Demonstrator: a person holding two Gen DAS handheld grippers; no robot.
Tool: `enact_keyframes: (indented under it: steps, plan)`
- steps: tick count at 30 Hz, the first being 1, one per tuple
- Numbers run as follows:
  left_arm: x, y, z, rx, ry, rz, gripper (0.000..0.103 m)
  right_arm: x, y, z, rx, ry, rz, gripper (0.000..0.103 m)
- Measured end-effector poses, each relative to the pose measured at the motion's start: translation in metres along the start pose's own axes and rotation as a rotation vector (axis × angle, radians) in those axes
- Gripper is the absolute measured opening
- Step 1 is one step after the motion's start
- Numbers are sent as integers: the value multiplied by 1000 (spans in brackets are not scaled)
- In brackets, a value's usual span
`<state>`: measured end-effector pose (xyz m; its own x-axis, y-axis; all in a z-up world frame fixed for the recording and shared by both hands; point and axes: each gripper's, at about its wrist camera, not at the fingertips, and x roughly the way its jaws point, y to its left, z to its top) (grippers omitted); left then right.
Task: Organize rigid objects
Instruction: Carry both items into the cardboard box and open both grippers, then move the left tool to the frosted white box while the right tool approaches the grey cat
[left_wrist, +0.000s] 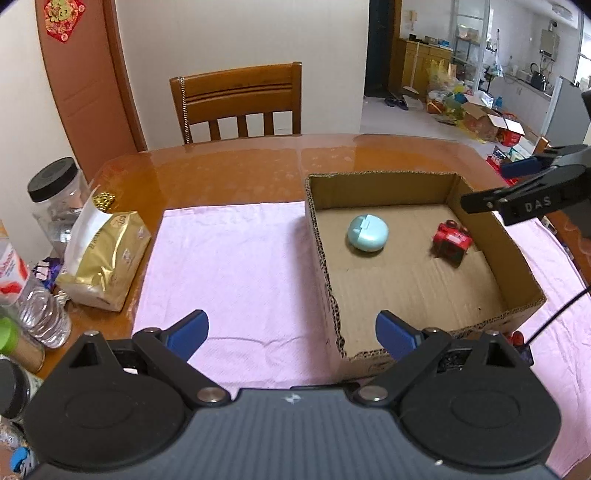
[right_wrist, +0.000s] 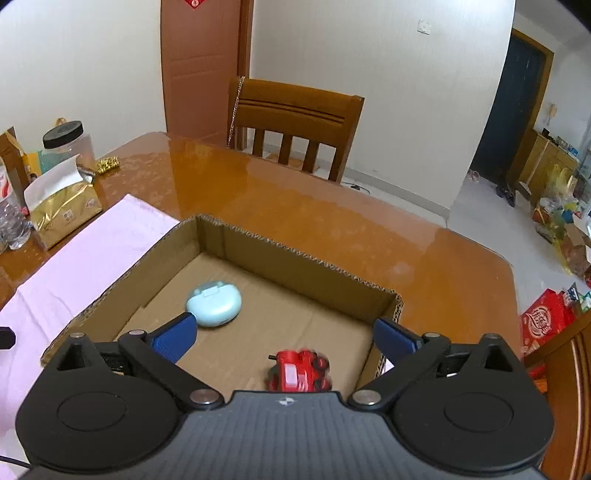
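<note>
Jaws apart over pink cloth (left_wrist: 236, 258), wooden table (left_wrist: 229, 166).

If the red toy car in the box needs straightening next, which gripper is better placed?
Right. The right gripper hangs open directly over the red toy car inside the cardboard box. The left gripper is open too, but sits outside the box's near-left corner, over the pink cloth.
</note>
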<state>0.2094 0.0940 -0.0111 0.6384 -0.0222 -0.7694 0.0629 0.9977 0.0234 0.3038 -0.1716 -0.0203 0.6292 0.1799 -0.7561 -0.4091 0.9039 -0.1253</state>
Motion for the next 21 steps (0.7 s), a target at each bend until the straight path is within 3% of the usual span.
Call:
enact_keyframes:
  steps: [8, 18, 21]
  plan:
    - [-14, -6, -33, -39, -10, 20, 100, -37, 18, -27, -5, -10, 10, 103]
    - [-22, -24, -75, -96, 41, 33, 100, -77, 42, -101, 74, 32, -17, 103]
    - [-24, -32, -84, -97, 46, 1, 100, -81, 48, -123, 101, 55, -26, 103]
